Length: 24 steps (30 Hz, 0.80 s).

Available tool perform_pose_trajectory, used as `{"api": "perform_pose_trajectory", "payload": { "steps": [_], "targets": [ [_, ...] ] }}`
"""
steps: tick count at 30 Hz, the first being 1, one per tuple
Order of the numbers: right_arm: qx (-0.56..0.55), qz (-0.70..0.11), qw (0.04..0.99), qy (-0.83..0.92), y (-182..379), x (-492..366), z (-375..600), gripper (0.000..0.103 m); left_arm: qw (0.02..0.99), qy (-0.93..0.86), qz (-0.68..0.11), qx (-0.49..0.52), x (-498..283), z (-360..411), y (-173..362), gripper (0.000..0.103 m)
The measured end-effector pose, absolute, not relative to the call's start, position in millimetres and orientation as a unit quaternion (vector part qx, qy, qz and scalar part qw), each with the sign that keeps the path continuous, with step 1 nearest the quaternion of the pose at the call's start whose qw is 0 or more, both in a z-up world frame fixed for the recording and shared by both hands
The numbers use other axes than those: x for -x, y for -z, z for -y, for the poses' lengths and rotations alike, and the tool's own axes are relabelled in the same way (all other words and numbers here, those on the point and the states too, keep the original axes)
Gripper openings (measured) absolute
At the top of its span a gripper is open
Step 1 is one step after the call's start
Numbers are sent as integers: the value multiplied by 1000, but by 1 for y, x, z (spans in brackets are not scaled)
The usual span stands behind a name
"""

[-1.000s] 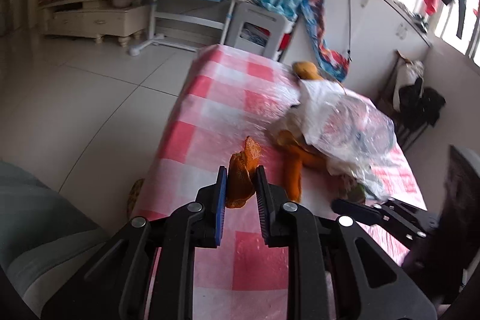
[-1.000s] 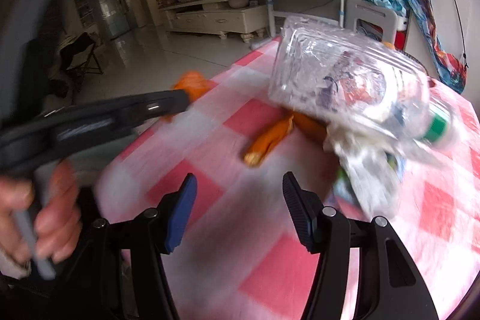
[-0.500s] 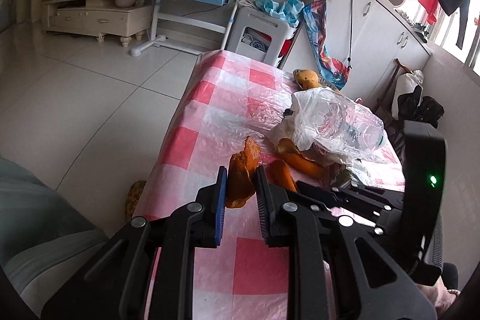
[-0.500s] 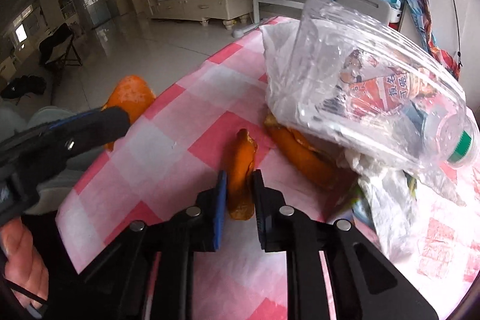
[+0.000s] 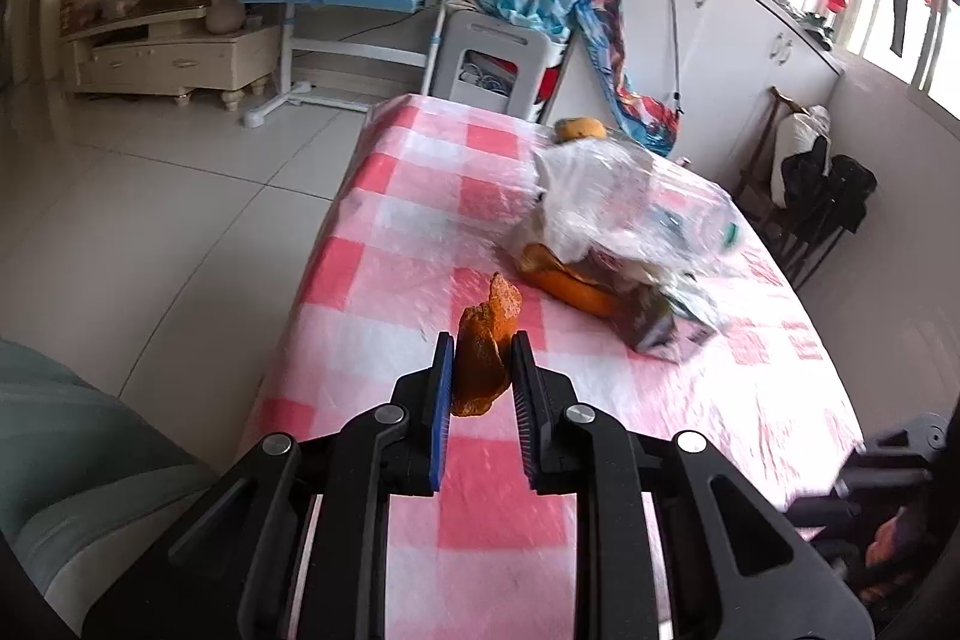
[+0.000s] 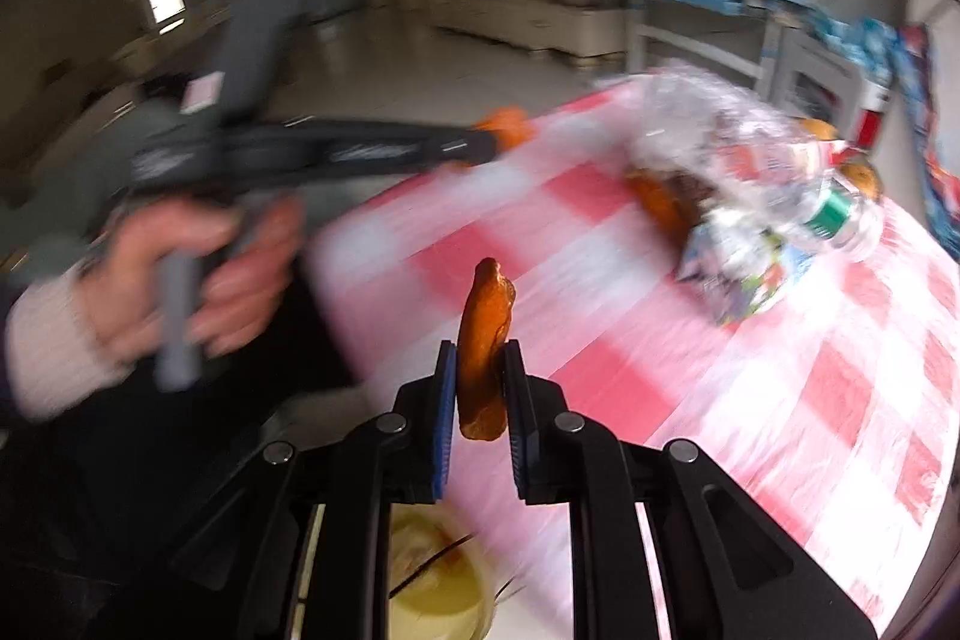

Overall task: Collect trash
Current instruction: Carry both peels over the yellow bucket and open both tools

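Note:
My left gripper [image 5: 480,370] is shut on a curled piece of orange peel [image 5: 487,340], held above the near part of the pink checked table [image 5: 420,196]. My right gripper [image 6: 478,376] is shut on a long strip of orange peel [image 6: 483,334], lifted off the table near its front edge. A trash pile sits further along the table: a clear plastic bottle [image 5: 672,214] in crumpled film, more orange peel [image 5: 576,289] and a wrapper [image 5: 666,331]. The pile also shows in the right wrist view [image 6: 750,184].
A yellowish bin or bowl [image 6: 432,574] lies below the right gripper, off the table's front edge. The left gripper and hand [image 6: 198,250] cross the left of the right wrist view. Grey tiled floor [image 5: 150,196] lies left of the table; chair and bags [image 5: 822,196] at the right.
My right gripper closed on the peel strip, lifted it off the table and pulled back toward the front edge. My left gripper kept hold of its peel.

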State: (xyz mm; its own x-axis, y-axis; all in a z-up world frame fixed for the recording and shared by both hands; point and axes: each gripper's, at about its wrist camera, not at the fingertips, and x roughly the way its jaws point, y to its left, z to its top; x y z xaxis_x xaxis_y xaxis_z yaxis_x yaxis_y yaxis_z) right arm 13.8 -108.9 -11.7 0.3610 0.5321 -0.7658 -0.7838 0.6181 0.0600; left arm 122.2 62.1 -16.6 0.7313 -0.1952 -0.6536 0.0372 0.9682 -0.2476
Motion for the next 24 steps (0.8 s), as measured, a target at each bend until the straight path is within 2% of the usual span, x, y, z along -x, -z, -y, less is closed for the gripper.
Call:
{"api": "perform_pose_trajectory", "payload": {
  "steps": [3,8,13,17,23,24],
  "targets": [
    [180,-421,766,-451,20,11,107,16,922,71,-368,100,-105,-52,19,18],
    [231,-496,683,-484,68,55,95,19,917,82,-382,85,-76,-40,26,18],
    [200,-505,707,-453,86,59,105,24,912,88,-394,75,-46,-32,32,18],
    [178,-482,756,-405,78,46,116,51,908,94,-404,64,-28,-22,34,18],
    [116,-428,842,-309,60,28,151,59,887,108,-444,60,0,-6,45,18],
    [104,-421,847,-307,57,25,155,63,881,113,-455,56,5,-1,49,19]
  ]
}}
